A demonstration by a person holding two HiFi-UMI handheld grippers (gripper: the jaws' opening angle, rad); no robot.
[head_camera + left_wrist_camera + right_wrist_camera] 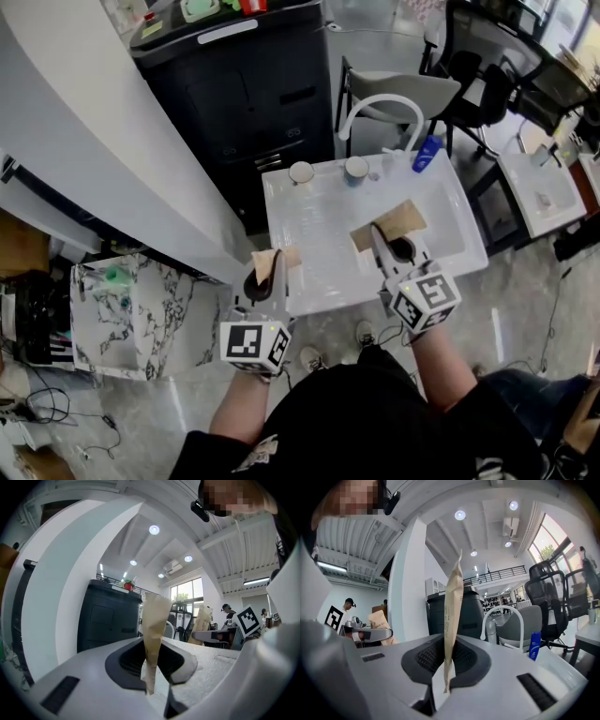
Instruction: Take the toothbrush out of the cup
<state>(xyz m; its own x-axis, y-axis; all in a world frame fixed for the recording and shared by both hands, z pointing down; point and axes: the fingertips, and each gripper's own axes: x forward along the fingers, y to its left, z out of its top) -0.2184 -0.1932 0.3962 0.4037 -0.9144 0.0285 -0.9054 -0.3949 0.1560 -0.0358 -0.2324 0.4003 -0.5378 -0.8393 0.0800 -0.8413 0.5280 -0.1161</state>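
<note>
Left gripper (pixel 268 267): fingers (pixel 89 672) pressed together on a brown paper packet (pixel 152 630), upright and edge-on; held at the near left rim of the white sink basin (pixel 309 253). Right gripper (pixel 382 239): fingers clamped on a larger brown paper piece (pixel 389 223), over the basin's near right part. Two cups (pixel 301 172) on the basin's far rim, one just beside the white arched tap (pixel 380 105); toothbrush too small to make out there. Blue bottle (pixel 427 155) at the far right corner.
</note>
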